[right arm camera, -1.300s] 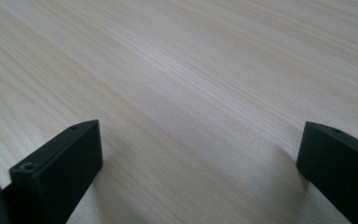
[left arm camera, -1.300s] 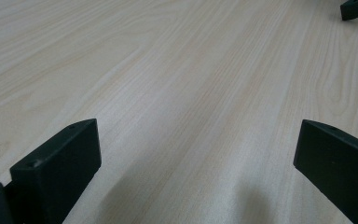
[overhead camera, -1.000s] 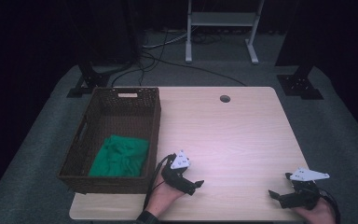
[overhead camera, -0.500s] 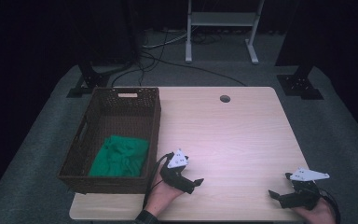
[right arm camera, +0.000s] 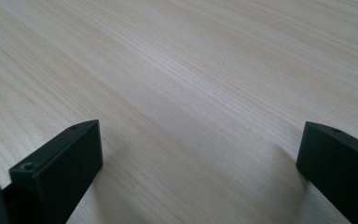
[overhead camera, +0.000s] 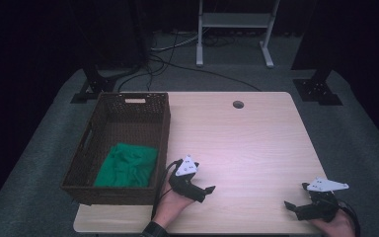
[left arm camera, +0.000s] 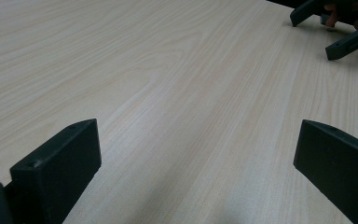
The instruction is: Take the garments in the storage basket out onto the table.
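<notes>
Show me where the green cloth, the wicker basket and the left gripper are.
green cloth (overhead camera: 127, 165), high view, middle of the crumpled fabric.
wicker basket (overhead camera: 164, 129), high view, its right wall.
left gripper (overhead camera: 208, 190), high view, between the tips of its open jaws.

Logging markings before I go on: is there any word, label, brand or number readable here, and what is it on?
None can be read.
Grey plates on the left gripper and right gripper: small dark dots, no lettering.
Basket with green cloth: a pale tag on its far wall, too small to read.
Table: bare wood grain.
</notes>
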`<state>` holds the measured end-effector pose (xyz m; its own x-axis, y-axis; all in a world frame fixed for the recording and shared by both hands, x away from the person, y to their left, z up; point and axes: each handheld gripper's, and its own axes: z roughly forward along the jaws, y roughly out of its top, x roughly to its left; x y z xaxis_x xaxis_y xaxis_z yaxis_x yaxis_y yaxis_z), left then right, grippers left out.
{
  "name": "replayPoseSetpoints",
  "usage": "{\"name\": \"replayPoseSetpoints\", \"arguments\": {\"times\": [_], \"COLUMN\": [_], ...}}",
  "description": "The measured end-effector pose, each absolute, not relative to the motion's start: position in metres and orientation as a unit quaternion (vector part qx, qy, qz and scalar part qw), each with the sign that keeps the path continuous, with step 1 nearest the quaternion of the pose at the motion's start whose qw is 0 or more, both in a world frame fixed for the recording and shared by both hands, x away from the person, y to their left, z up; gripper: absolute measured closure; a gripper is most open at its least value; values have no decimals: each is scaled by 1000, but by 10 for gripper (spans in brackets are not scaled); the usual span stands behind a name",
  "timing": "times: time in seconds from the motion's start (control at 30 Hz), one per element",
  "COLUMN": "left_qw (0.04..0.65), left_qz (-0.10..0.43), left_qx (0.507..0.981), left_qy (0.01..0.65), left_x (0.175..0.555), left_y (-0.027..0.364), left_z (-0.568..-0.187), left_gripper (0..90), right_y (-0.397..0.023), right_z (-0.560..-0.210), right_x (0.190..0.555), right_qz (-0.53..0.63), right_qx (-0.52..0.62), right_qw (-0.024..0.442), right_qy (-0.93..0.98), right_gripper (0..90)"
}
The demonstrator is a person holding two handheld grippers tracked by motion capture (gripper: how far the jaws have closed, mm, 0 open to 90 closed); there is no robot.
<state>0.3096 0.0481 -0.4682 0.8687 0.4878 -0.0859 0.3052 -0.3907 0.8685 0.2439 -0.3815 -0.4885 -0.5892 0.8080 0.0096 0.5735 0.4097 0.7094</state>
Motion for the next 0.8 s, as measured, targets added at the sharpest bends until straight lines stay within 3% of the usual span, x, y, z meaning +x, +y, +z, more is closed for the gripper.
{"name": "replayPoseSetpoints", "arguments": {"times": [0.8], "left_qw": [501], "left_qz": [100], "left_qx": [826], "left_qy": [239], "left_x": [313], "left_y": [49], "left_z": [-459], "left_gripper": [0], "right_y": [-381], "right_z": [-488], "right_x": [244], "right_qz": [344], "right_qx": [420], "right_qw": [170], "right_qy": [822], "right_gripper": [0]}}
